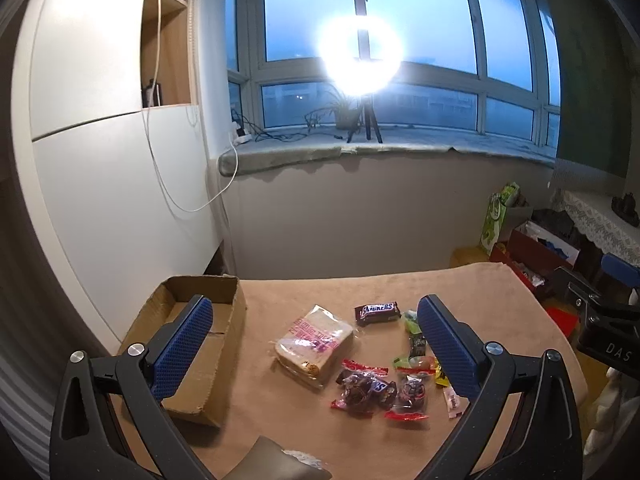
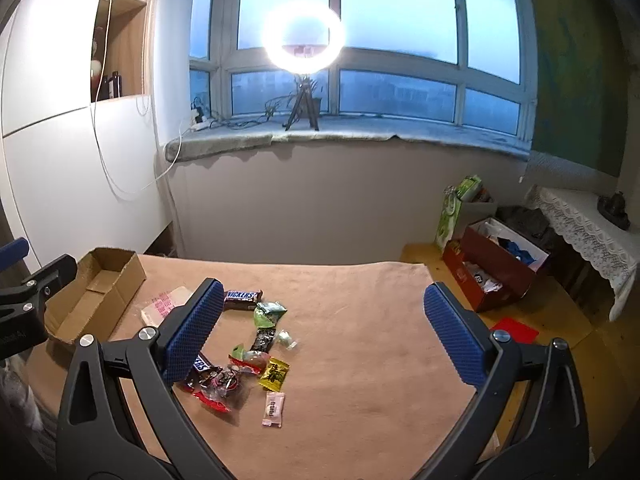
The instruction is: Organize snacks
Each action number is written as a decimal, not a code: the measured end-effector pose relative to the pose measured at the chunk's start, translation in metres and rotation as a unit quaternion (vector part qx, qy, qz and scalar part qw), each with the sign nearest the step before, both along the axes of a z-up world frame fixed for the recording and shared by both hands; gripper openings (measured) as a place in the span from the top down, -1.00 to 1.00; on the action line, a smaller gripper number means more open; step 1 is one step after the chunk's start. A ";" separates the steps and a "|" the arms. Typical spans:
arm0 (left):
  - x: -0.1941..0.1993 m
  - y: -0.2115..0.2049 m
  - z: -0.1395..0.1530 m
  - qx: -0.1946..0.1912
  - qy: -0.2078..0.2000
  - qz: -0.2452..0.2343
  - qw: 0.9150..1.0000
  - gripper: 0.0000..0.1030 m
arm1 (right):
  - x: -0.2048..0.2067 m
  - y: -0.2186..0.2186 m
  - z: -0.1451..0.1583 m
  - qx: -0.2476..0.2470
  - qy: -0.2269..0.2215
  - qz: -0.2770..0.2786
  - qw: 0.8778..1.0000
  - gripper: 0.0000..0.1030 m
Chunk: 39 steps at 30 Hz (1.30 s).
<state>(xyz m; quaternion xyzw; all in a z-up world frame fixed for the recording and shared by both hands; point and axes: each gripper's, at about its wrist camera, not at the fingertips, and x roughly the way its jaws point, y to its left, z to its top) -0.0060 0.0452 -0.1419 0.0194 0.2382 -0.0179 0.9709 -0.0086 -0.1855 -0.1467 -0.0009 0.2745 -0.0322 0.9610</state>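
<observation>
Several snacks lie on the tan tablecloth: a Snickers bar, a bagged sandwich, red-edged candy bags, a green packet, a yellow packet and a pink packet. An open, empty cardboard box sits at the left. My left gripper is open above the sandwich, empty. My right gripper is open above the cloth, right of the pile, empty.
A ring light on a tripod stands on the window sill. White cabinets stand left. Boxes and a green bag sit on the floor right, beside a lace-covered table.
</observation>
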 end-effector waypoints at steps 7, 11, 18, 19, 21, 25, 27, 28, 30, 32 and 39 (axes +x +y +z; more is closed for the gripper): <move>-0.009 0.003 0.009 -0.012 -0.020 0.010 1.000 -0.98 | -0.006 -0.002 0.001 0.018 0.001 0.001 1.000 -0.98; -0.009 -0.001 0.008 -0.013 -0.019 0.018 1.000 -0.98 | -0.007 -0.003 -0.003 0.018 -0.003 0.003 1.000 -0.98; -0.014 -0.009 0.002 -0.001 -0.016 0.014 1.000 -0.98 | -0.008 -0.005 -0.004 0.023 -0.005 0.001 1.000 -0.98; -0.015 -0.009 0.001 -0.003 -0.016 0.014 1.000 -0.98 | -0.009 -0.006 -0.005 0.020 -0.004 0.001 1.000 -0.98; -0.016 -0.008 0.000 -0.002 -0.016 0.015 1.000 -0.98 | -0.011 -0.006 -0.006 0.020 -0.005 0.001 1.000 -0.98; -0.017 -0.007 -0.004 -0.004 -0.013 0.019 1.000 -0.98 | -0.014 -0.004 -0.009 0.018 -0.005 0.003 1.000 -0.98; -0.017 -0.006 -0.007 -0.006 -0.010 0.021 1.000 -0.98 | -0.015 -0.004 -0.010 0.018 -0.003 0.005 1.000 -0.98; -0.016 -0.005 -0.008 -0.006 -0.010 0.021 1.000 -0.98 | -0.015 -0.002 -0.011 0.016 -0.002 0.007 1.000 -0.98; -0.015 -0.005 -0.008 -0.008 -0.009 0.019 1.000 -0.98 | -0.016 0.000 -0.012 0.010 -0.003 0.009 1.000 -0.98; -0.013 -0.005 -0.009 -0.009 -0.012 0.019 1.000 -0.98 | -0.017 0.001 -0.012 0.007 -0.004 0.008 1.000 -0.98; -0.016 -0.012 -0.005 -0.010 -0.023 0.005 1.000 -0.98 | -0.015 -0.003 -0.008 0.016 -0.006 -0.001 1.000 -0.98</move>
